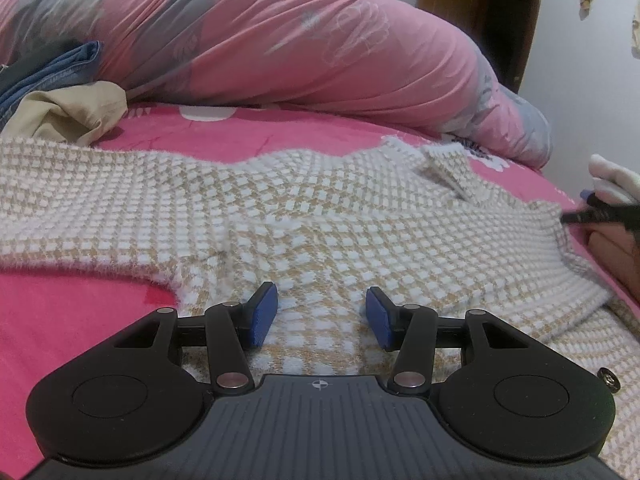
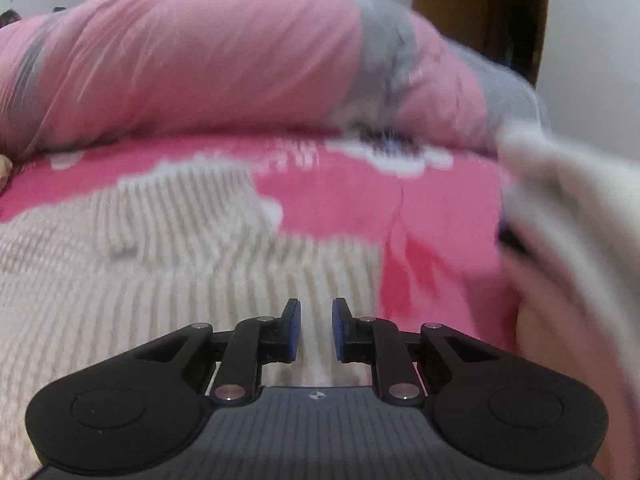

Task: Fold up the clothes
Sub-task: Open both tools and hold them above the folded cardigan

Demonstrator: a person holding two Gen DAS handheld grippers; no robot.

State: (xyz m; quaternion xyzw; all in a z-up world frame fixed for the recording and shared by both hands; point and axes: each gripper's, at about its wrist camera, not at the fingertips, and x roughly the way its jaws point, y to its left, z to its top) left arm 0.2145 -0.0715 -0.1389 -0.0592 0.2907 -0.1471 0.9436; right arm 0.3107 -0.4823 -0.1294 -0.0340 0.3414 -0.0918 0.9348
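Handling guess: the sweater (image 1: 304, 216) looks like a thick fuzzy knit, so soft, floppy, a bit stretchy and not slippery; I'd expect it to sag and drag when lifted by one point
Where to grab: probably the ribbed hem on the right or a shoulder/sleeve edge, pinching both layers so it doesn't peel apart
Looks: cream-white with a tan checked weave, hairy edges, a little flap of knit turned up near the far edge
Where it is: spread mostly flat on the pink bedsheet (image 1: 72, 320), one sleeve running off to the left, wrinkled through the middle
Fold stage: can't call it, it lies open with some rumpling, nothing clearly doubled over
Left gripper (image 1: 322, 312): blue fingers spread wide, low over the knit, nothing between them
Right gripper (image 2: 316, 330): fingers a narrow gap apart, nothing pinched as far as I can see; view is blurry
Other stuff: rolled pink duvet (image 1: 280, 40) behind, denim (image 1: 52, 68) and a beige garment (image 1: 68, 112) piled at far left
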